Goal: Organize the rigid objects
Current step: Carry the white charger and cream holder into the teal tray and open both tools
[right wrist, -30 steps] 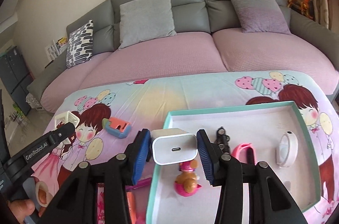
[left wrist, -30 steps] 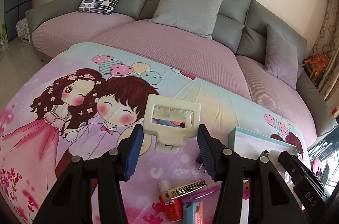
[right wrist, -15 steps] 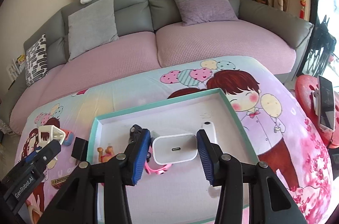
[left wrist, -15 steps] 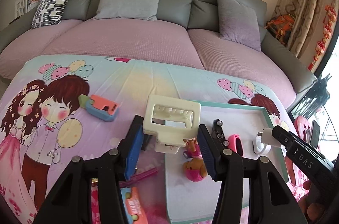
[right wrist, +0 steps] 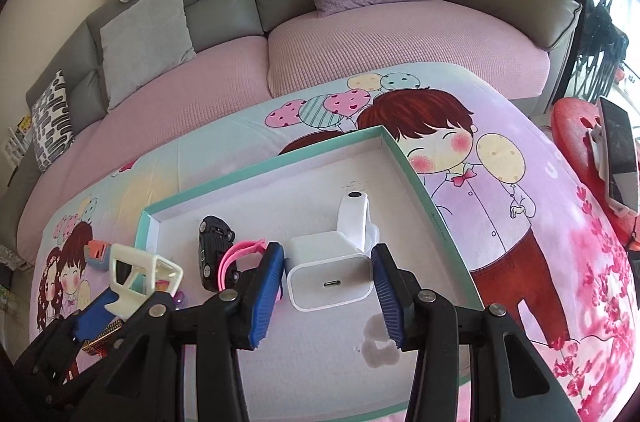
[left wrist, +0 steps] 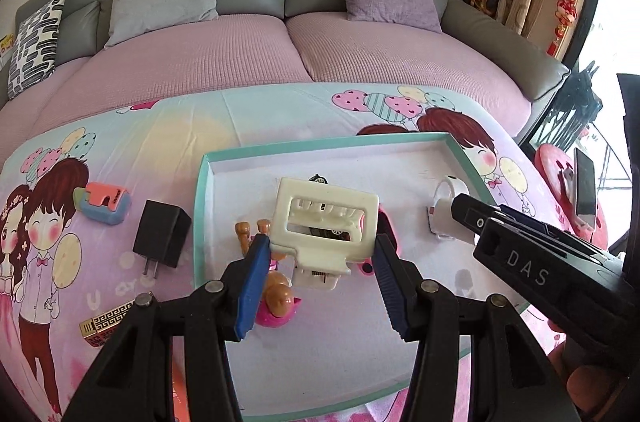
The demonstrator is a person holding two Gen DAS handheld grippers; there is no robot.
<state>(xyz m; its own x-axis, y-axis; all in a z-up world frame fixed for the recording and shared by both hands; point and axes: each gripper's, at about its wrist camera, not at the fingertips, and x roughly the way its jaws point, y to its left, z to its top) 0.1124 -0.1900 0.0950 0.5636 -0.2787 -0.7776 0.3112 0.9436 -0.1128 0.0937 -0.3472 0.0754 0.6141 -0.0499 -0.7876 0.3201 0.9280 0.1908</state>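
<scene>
A white tray with a teal rim [left wrist: 320,142] [right wrist: 260,170] lies on the cartoon-print tablecloth. My left gripper [left wrist: 322,250] is shut on a cream plastic clip [left wrist: 324,226] and holds it above the tray's left half. The clip [right wrist: 140,274] and left gripper [right wrist: 120,302] also show in the right wrist view. My right gripper [right wrist: 328,262] is shut on a white USB charger [right wrist: 328,278] above the tray's middle. In the tray lie a black toy car [right wrist: 214,250], a pink band [right wrist: 240,250], a white round device [right wrist: 354,218] and a small doll [left wrist: 276,298].
Left of the tray lie a black plug adapter [left wrist: 160,238], an orange-and-blue block [left wrist: 106,202] and a gold-patterned lighter [left wrist: 104,326]. A sofa with cushions [left wrist: 280,54] runs behind the table. A red stool with a phone [right wrist: 616,162] stands at the right.
Both grippers have swung right with their loads. The left one came from the table's left part to above the tray. The right one moved toward the tray's right side and a little lower.
</scene>
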